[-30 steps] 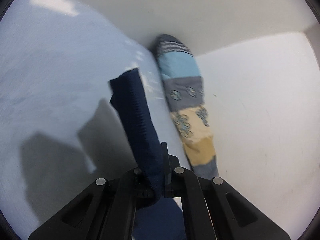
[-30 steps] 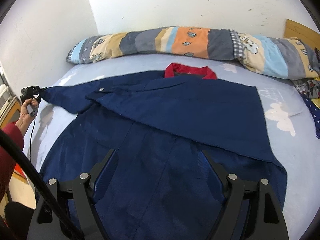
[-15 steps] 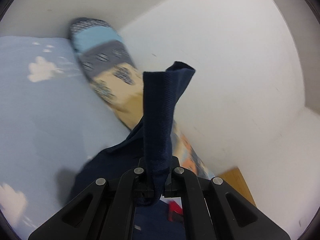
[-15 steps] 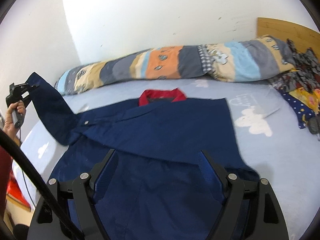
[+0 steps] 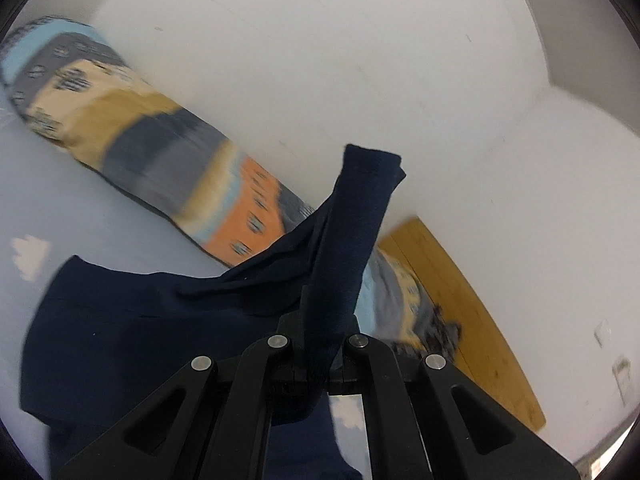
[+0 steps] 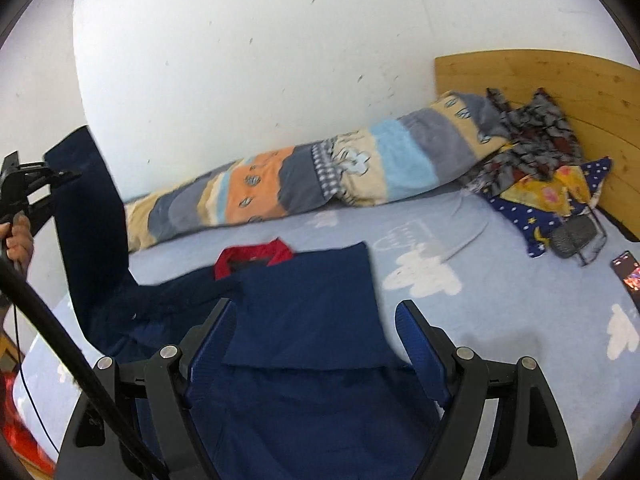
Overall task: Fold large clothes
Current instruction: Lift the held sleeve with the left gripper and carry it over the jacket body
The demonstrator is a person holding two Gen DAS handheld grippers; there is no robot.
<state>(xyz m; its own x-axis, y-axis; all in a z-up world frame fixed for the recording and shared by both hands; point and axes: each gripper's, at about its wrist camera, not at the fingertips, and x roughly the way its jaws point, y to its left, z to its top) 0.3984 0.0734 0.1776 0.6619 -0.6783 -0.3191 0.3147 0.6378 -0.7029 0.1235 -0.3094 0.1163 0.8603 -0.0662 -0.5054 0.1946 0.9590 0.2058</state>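
A navy jacket (image 6: 320, 292) with a red collar (image 6: 256, 254) lies spread on the light blue bed sheet (image 6: 500, 320), one side folded over its front. My left gripper (image 5: 318, 336) is shut on the jacket's sleeve (image 5: 352, 240), and the cuff sticks up past the fingers. The right wrist view has that left gripper (image 6: 36, 176) at the far left in a person's hand, with the sleeve (image 6: 92, 232) lifted off the bed. My right gripper (image 6: 316, 320) hangs open just above the jacket's body, nothing between its blue pads (image 6: 212, 344).
A long patchwork bolster (image 6: 320, 176) lies along the white wall. A wooden headboard (image 6: 560, 80) stands at the right, with a heap of patterned clothes (image 6: 540, 168), a black mesh item (image 6: 576, 236) and a phone (image 6: 628, 272) in front of it.
The left gripper has lifted the sleeve off the bed and swung it up and inward over the jacket. The right gripper has risen a little and turned toward the headboard, still open.
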